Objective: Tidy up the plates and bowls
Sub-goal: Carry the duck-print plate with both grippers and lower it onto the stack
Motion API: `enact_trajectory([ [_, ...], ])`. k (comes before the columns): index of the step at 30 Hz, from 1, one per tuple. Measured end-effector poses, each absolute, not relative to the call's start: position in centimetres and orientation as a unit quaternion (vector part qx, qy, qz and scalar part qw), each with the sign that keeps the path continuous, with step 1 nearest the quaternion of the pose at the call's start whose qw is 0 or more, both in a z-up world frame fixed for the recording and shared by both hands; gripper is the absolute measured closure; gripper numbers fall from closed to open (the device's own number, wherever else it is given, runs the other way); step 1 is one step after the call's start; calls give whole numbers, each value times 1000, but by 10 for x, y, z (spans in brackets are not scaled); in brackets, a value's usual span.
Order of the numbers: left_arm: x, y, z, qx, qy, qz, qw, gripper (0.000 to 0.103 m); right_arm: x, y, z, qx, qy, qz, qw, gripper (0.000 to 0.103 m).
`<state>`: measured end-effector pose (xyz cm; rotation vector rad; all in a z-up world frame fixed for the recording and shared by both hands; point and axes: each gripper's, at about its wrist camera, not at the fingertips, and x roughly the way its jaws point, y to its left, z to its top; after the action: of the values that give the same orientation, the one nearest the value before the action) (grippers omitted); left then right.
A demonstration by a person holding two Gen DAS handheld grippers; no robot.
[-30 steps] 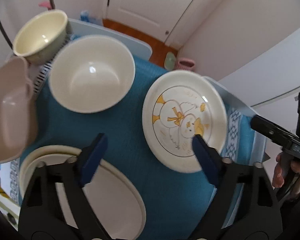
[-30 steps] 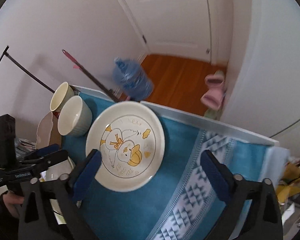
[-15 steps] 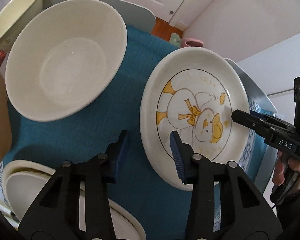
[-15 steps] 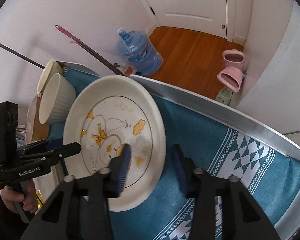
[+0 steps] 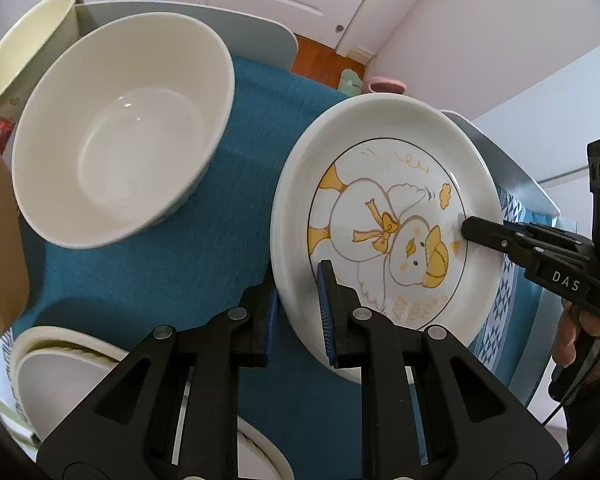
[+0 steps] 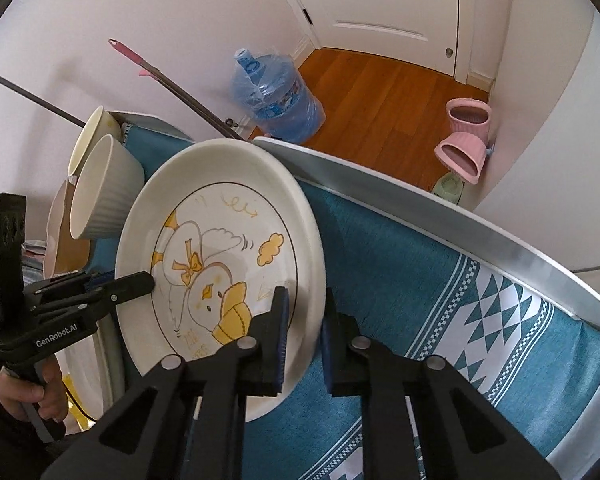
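Each camera rides a handheld gripper, looking steeply down along its fingers from close above the table [image 5: 528, 196]. Facing each other from opposite sides, both views share the duck plate [image 5: 384, 220] [image 6: 220, 248], the white bowl [image 5: 120, 128] [image 6: 104, 188] and the far door.

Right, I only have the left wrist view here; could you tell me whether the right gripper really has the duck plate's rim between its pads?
Observer: Yes. In the right wrist view the right gripper is shut on the duck plate, with one blue pad on each face of the rim.
Operator: Thank you. Is anything on the floor beyond?
Observer: A blue water jug wrapped in plastic stands there.
Operator: And the big bowl's outside?
Observer: The white bowl is ribbed on its outer wall.
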<state>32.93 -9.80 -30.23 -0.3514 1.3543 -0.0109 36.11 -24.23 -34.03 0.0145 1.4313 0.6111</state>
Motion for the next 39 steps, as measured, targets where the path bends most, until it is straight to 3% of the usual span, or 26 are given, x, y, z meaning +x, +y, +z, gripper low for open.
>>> enact_trajectory([
  [10, 324, -123, -287, -133, 609, -17, 782, 87, 345, -253, -330, 21, 622, 271, 735, 89],
  [20, 290, -128, -232, -129, 557, -39, 819, 87, 311, -261, -276, 21, 559, 262, 787, 89],
  [30, 235, -94, -160, -119, 516, -35, 848, 87, 252, -234, -211, 24, 505, 273, 819, 89],
  [39, 186, -40, -150, -111, 516, -56, 848, 87, 197, -191, -195, 24, 491, 259, 832, 89],
])
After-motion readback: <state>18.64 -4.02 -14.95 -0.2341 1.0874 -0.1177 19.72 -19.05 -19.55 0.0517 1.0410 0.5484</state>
